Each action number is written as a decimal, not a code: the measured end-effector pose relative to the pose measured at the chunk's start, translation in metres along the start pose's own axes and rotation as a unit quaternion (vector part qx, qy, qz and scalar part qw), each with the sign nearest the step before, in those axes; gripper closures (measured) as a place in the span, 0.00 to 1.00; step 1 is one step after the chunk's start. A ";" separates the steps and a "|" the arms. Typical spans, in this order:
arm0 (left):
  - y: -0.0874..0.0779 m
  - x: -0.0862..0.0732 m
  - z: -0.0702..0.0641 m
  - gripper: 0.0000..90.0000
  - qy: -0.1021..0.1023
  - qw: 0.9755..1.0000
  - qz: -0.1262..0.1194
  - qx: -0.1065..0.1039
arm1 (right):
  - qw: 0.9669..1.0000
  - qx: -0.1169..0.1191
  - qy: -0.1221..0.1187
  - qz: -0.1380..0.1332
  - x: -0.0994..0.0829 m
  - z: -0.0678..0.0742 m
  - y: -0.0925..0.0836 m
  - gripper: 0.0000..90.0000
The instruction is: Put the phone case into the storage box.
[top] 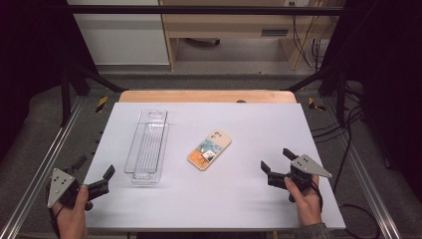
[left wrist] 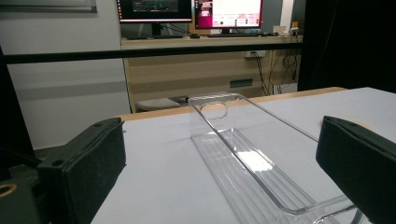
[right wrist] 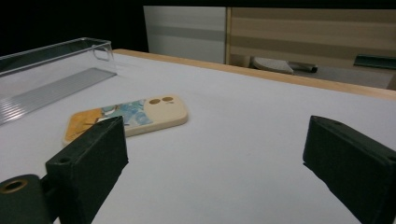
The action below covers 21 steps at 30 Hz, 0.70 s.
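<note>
Nearest, at the front corners of the white table (top: 224, 199): two hand-held grippers, both with jaws spread wide and holding nothing. Left gripper (top: 94, 179) sits at the front left edge, aimed along the clear tray (top: 147, 147); its own view shows the tray's near end (left wrist: 261, 186) just ahead between the jaws. Right gripper (top: 277, 160) rests near the front right, well apart from the phone case (top: 209, 149), which in its own view lies ahead and to the left (right wrist: 135, 116). Middle ground: phone case, cream and orange with a printed picture, flat on the table near the centre, camera cutouts toward the far side, just right of the tray and not touching it. Clear tray: long, narrow, ribbed floor, a handle cutout at the far end; appears empty, though its transparency makes this hard to confirm. Step in hand, as judged: approach not yet begun; likely work is lifting the case and placing it in the tray. Next move calls for the right gripper to reach forward and left, lower its jaws across the thin case's edges, and close. Room: open table all round the case; tray wall close on its left. Far: wooden table edge (top: 209, 96), then floor and desks.
</note>
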State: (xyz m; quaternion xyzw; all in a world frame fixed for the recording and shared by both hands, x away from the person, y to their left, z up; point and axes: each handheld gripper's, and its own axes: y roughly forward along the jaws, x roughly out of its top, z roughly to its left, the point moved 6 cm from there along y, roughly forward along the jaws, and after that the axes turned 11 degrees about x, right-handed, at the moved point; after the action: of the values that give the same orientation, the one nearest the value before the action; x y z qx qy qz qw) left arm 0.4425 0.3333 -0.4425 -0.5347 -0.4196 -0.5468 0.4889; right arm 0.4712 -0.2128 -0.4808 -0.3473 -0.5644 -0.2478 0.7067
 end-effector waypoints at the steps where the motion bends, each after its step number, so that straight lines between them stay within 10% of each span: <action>1: 0.000 0.001 -0.001 0.02 0.001 1.000 0.001 -0.002 | 1.000 0.003 -0.001 -0.003 -0.002 0.001 -0.001 0.06; 13: 0.004 0.022 -0.031 0.01 0.020 0.999 0.027 -0.029 | 0.999 0.016 -0.022 -0.024 -0.014 0.004 -0.006 0.03; 21: 0.020 0.047 -0.088 0.02 0.047 0.994 0.066 -0.071 | 0.999 0.024 -0.030 -0.025 -0.016 0.007 -0.009 0.03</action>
State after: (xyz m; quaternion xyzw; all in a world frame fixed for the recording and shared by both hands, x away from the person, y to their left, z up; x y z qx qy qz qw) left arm 0.4492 0.2399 -0.4035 -0.5684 -0.3195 -0.5664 0.5041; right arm 0.4559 -0.2141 -0.4936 -0.3236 -0.5996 -0.2411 0.6911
